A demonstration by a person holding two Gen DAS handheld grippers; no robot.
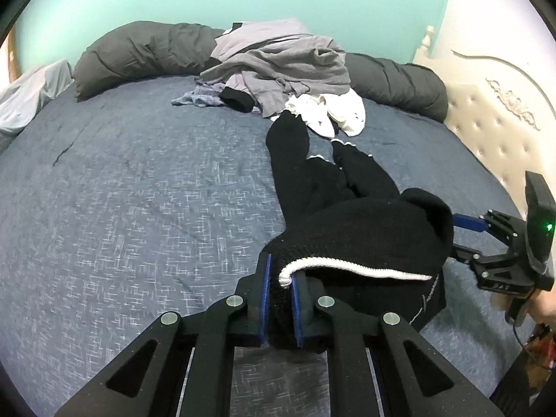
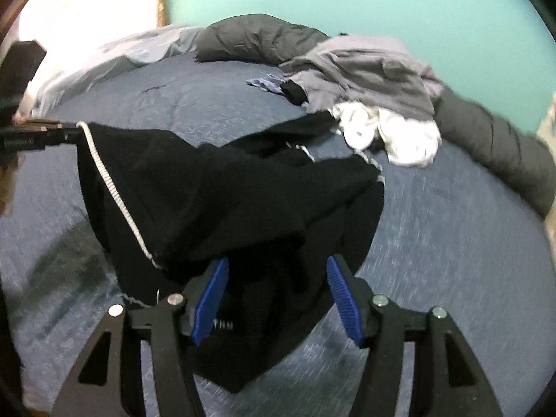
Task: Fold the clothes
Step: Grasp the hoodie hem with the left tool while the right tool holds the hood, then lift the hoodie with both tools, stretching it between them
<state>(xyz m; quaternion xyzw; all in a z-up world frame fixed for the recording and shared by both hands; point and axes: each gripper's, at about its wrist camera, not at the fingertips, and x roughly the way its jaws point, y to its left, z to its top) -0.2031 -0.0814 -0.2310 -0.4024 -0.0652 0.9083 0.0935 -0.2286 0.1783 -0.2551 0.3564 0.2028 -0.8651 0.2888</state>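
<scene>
A black garment with white-trimmed edges lies across the blue bed cover, its two legs or sleeves stretching toward the pile behind. My left gripper is shut on its white-trimmed hem, lifting that corner. In the right wrist view the same gripper shows at the left, holding the hem taut. My right gripper stands with its blue pads wide apart. The black garment is bunched loosely between them, not pinched. From the left wrist view, the right gripper straddles the garment's right side.
A heap of grey clothes and a white garment lie at the far side of the bed. Dark grey rolled bedding runs along the teal wall. A cream tufted headboard stands on the right. A hand holds the right gripper.
</scene>
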